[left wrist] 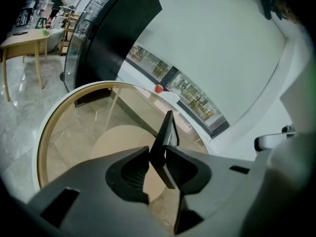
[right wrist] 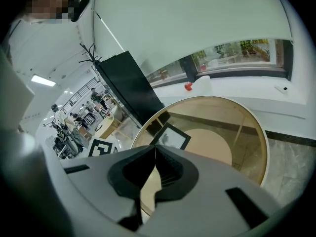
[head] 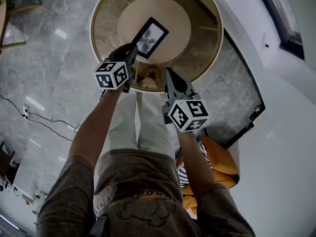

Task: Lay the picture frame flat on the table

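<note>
A black picture frame (head: 150, 36) stands tilted on the round glass table (head: 98, 19), its picture facing me. My left gripper (head: 131, 51) is at the frame's lower left edge. In the left gripper view the frame (left wrist: 166, 130) is edge-on and rises between the jaws. Those jaws (left wrist: 157, 151) stand open, one on each side of that edge, and I see no press on it. My right gripper (head: 169, 75) hangs at the table's near rim, to the right of the frame. In its own view its jaws (right wrist: 155, 151) are shut on nothing, with the frame (right wrist: 171, 136) beyond them.
A round wooden base (head: 163, 14) shows through the glass top. An orange bag (head: 219, 159) lies on the floor at my right, and a cable (head: 29, 115) runs at the left. A small red thing (left wrist: 158, 89) sits on the white sill behind the table.
</note>
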Demonstrator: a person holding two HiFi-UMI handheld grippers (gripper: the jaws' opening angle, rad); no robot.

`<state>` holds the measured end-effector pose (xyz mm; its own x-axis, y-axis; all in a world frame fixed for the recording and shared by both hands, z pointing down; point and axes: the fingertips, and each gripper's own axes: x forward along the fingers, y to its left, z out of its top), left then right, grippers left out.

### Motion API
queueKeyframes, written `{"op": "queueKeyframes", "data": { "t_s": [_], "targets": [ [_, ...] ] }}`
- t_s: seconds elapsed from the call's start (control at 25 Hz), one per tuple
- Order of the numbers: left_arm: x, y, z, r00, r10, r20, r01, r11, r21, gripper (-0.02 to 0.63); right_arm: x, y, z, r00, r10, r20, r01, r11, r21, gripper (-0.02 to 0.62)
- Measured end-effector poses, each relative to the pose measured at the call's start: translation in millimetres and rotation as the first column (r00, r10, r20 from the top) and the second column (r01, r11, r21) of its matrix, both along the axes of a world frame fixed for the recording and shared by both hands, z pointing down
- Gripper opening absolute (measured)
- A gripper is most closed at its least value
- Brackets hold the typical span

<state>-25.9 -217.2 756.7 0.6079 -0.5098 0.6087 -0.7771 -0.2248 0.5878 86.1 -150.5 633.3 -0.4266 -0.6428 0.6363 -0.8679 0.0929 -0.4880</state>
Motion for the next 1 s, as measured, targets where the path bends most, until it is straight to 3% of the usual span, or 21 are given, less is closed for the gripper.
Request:
{"op": "queueKeyframes", "data": {
  "t_s": [0.64,1.0],
  "targets": [
    [-10,1,21,0.999,-0.040,0.001,0.040,0.998,-0.038,0.132,-9,11,6,1.000,-0.003,0.005,0.004,1.000,-0.017,0.020],
    [-14,-1,31,0.997,-0.042,0.065,0.045,0.998,-0.042,0.146,-6,16,8,1.000,-0.001,0.006,0.001,1.000,-0.023,0.020]
  ]
}}
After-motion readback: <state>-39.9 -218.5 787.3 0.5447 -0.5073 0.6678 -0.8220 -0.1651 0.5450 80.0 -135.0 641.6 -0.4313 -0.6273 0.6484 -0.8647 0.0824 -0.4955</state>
